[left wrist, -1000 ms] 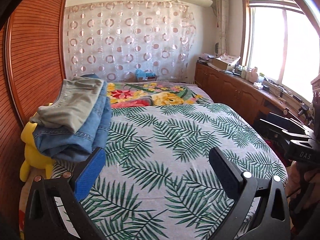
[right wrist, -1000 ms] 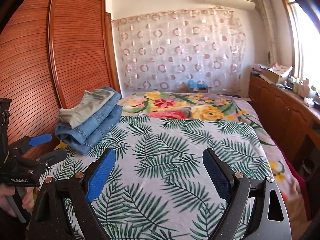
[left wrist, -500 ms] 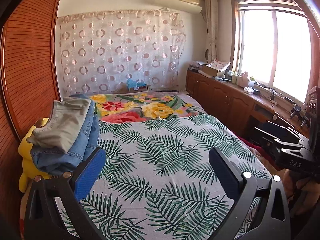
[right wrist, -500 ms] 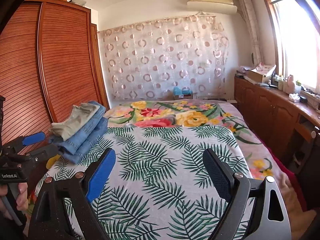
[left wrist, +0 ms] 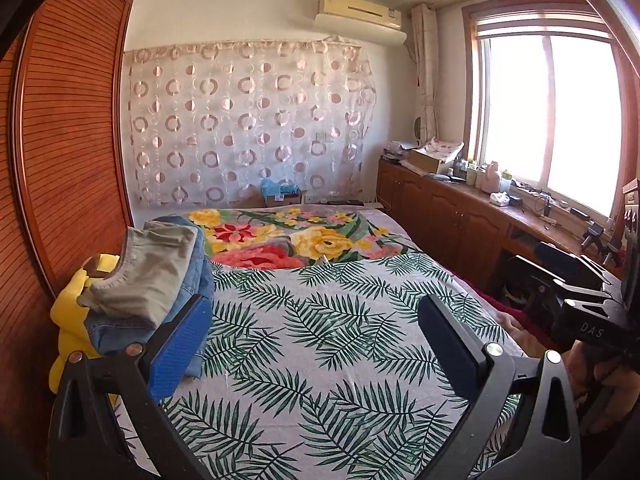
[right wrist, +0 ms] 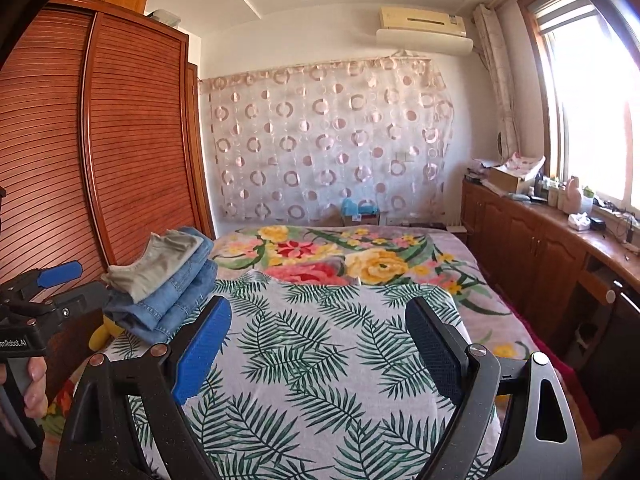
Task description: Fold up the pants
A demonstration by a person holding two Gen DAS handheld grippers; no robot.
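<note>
left gripper [left wrist: 312, 322] and right gripper [right wrist: 318, 322] — both spread wide, empty — above the leaf-print bedsheet [left wrist: 320, 344]; stack of folded denim and grey pants [right wrist: 164, 280] well apart.

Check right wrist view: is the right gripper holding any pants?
No, the right gripper is open and empty; the folded pants sit stacked at the bed's left edge.

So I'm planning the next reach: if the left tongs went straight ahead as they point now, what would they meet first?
Probably the palm-leaf sheet on the bed; nothing stands between the open left tongs and it, though depth is unclear.
</note>
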